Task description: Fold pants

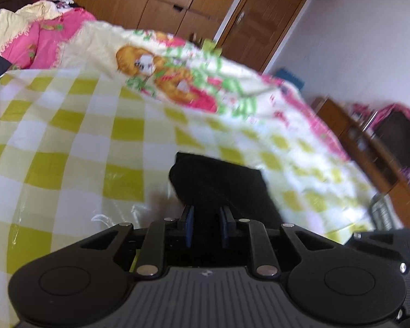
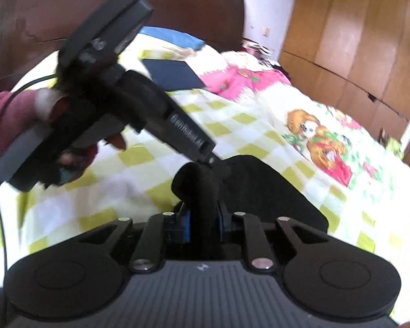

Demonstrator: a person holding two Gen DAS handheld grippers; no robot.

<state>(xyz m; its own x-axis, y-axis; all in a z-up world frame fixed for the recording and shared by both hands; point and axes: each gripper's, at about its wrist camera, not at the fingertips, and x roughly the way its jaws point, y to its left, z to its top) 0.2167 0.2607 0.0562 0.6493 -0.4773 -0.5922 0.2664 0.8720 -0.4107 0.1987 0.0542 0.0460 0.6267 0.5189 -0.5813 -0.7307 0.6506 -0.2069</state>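
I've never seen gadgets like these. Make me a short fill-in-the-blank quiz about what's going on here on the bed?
1. Both grippers are clamped on a bunch of cloth whose colour is ____: the pants.
2. The sheet under the pants has a checked pattern in white and ____.
3. The left gripper and the right gripper hold the pants at spots that are ____ together.
4. The doors of the wardrobe are ____.

Missing words: black; yellow-green; close; shut

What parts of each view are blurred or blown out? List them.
Left wrist view: the cartoon quilt and right-hand furniture smear with motion; the checked sheet glares near the left tool, which stays sharp. Right wrist view: the left tool and hand blur; a lamp glares top left.
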